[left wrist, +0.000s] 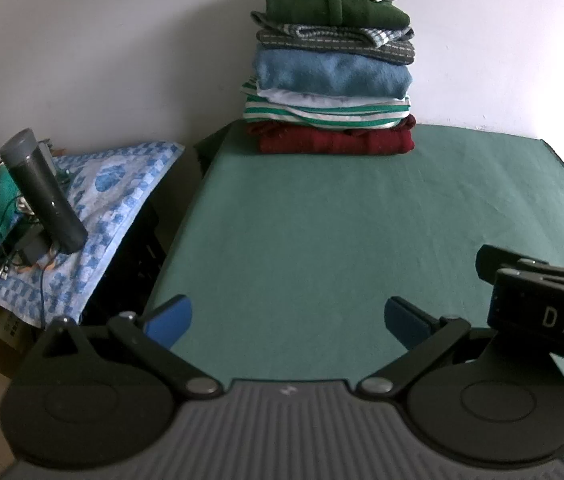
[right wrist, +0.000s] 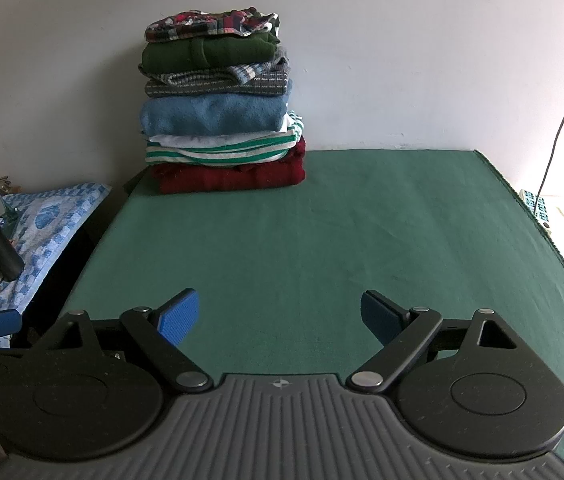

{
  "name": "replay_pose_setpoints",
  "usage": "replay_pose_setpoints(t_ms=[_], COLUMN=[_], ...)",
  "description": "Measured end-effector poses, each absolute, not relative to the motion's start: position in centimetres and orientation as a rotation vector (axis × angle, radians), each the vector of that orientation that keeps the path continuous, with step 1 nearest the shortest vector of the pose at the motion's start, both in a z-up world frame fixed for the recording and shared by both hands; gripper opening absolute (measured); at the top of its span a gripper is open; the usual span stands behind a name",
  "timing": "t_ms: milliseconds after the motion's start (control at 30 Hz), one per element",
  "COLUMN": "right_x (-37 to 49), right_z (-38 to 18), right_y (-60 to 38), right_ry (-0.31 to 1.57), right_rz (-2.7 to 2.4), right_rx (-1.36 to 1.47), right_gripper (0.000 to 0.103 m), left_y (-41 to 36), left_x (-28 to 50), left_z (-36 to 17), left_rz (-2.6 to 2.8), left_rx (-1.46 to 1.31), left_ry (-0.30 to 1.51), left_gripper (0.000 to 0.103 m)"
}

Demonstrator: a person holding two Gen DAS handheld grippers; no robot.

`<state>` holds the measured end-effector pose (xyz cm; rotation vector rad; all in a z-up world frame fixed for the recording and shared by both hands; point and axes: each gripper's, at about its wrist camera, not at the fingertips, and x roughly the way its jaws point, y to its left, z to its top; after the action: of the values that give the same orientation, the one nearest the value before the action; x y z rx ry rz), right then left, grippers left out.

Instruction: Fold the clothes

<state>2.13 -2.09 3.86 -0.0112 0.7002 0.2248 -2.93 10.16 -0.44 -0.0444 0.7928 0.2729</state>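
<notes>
1. Green cloth covers the table [right wrist: 322, 240], filling mid-frame.
2. The stack of folded clothes [right wrist: 219, 108] stands upper left of centre, against the wall (red at the bottom).
3. Left gripper [left wrist: 288, 320] and right gripper [right wrist: 279, 314] both gape wide at the lower edge, holding nothing.

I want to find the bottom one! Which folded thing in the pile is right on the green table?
The dark red garment is at the very bottom of the stack, lying on the green table cover. The green-and-white striped one sits directly on top of it.
</notes>
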Motion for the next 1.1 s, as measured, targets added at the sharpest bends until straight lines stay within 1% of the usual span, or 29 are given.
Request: replay_pose_setpoints(t_ms=[1100], right_x=[2.18], right_z=[3.34], right_y=[-2.54], right_ry=[0.708], right_rz=[0.224], right_rx=[-0.013], right_gripper=[0.09], left_y=[9.81], left_x=[-2.89], left_z=[-0.85], left_rz=[0.266], left_rx=[-0.034], left_ry=[0.797], left_gripper=[0.103])
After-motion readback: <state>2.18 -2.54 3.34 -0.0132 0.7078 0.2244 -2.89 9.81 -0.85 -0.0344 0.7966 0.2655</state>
